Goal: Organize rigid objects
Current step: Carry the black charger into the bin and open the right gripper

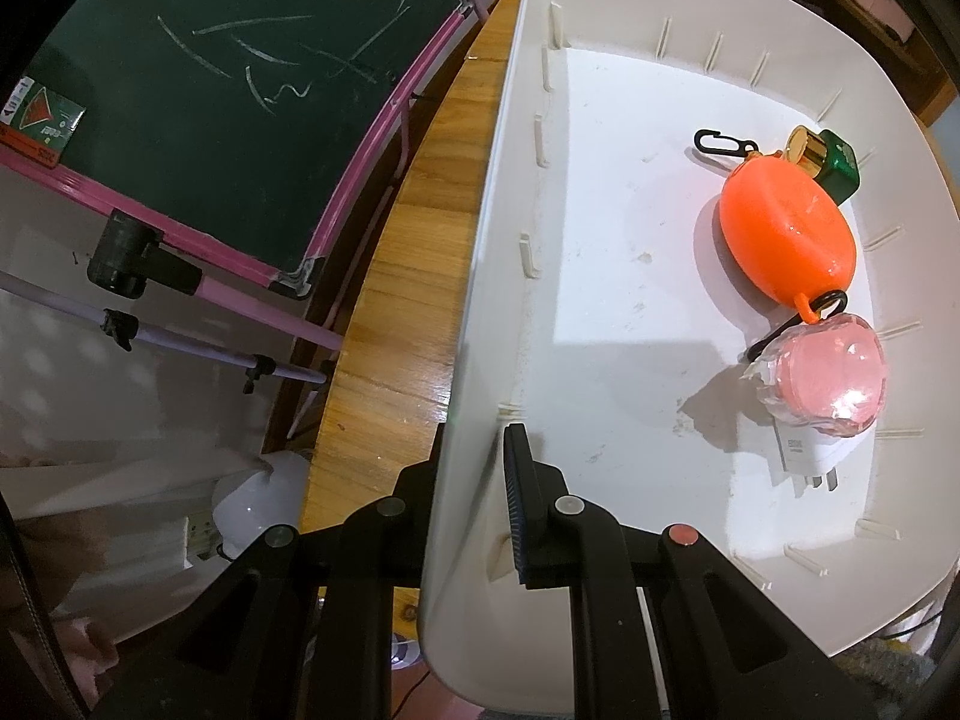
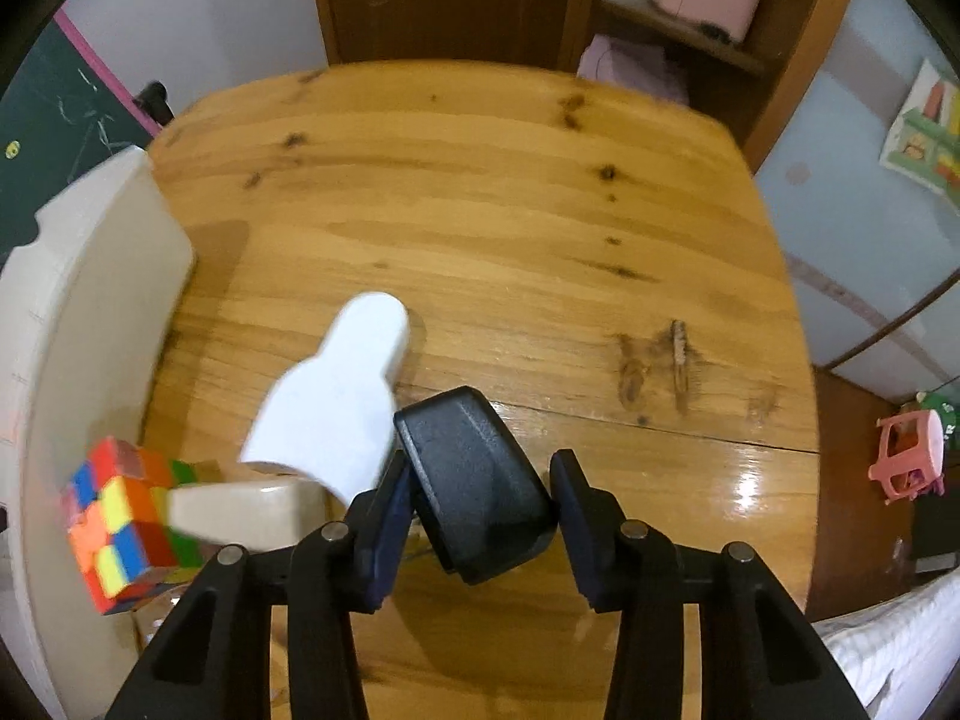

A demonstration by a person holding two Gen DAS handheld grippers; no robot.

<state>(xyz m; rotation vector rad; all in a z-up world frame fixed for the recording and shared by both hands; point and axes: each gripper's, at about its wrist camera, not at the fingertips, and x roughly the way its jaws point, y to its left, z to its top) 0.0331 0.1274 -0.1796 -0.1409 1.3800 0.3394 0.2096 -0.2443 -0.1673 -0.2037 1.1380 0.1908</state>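
- Our left gripper (image 1: 474, 504) is clamped nearly shut on the side wall of the white bin (image 1: 480, 276); one finger inside, one outside. It's just holding the bin steady.
- Already in the bin, along the far side: orange case (image 1: 786, 234), green-and-gold piece (image 1: 831, 162), pink wrapped item (image 1: 822, 378) on top of a white plug (image 1: 810, 462).
- Our right gripper (image 2: 477, 516) straddles the black box (image 2: 474, 480) on the wooden table (image 2: 540, 210). Left pad looks at or on it; a gap shows at the right pad, so no firm grip yet.
- Key relation: the box sits dead between the fingers, long axis running away from us and tilted slightly left. Right hand owns this pick.
- White bottle (image 2: 342, 396) lies just left of the box, neck pointing away; Rubik's cube (image 2: 129, 516) and a beige block (image 2: 240, 513) further left, by the bin.
- Risk, we judge: the left finger nudging the bottle.
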